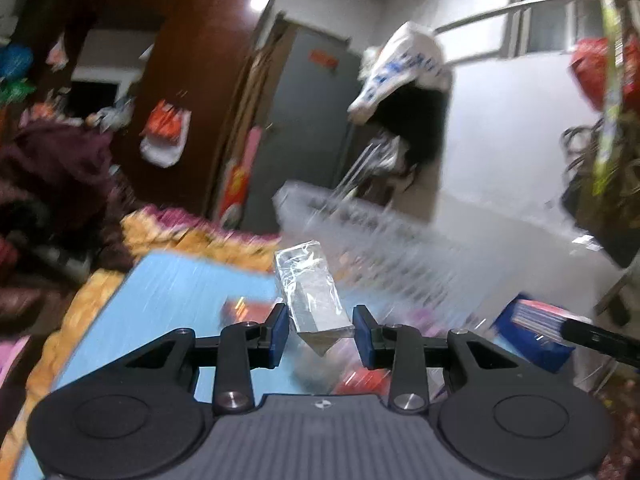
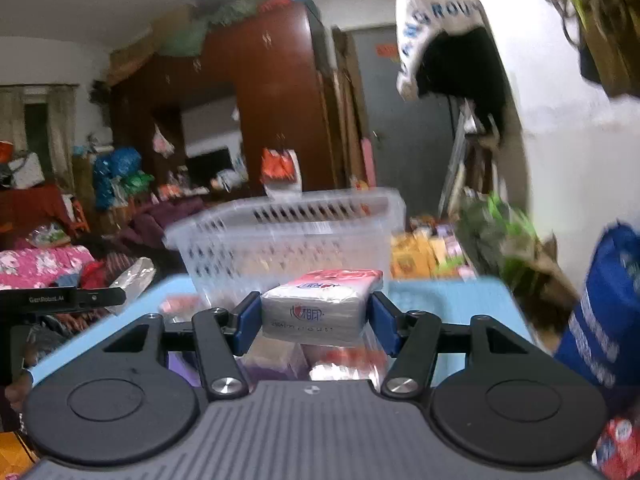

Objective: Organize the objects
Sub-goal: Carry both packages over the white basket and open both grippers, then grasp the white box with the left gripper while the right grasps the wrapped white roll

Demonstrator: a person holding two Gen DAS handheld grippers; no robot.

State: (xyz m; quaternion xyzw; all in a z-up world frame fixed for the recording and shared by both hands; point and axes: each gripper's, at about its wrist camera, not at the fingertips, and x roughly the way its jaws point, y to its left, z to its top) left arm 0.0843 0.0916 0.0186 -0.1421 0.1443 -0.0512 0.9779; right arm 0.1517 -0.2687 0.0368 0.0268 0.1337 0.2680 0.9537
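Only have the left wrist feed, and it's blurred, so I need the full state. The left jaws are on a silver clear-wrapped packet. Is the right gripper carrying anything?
Observer: Yes. The right gripper has its jaws closed on a white soft tissue pack with a pink top.
Operator: Where's the basket from that side?
Observer: The translucent white slotted plastic basket stands directly beyond that pack, on the light blue tabletop.
Operator: Anything under the pack?
Observer: A purple-wrapped pack, blurred, lies on the tabletop just below it.
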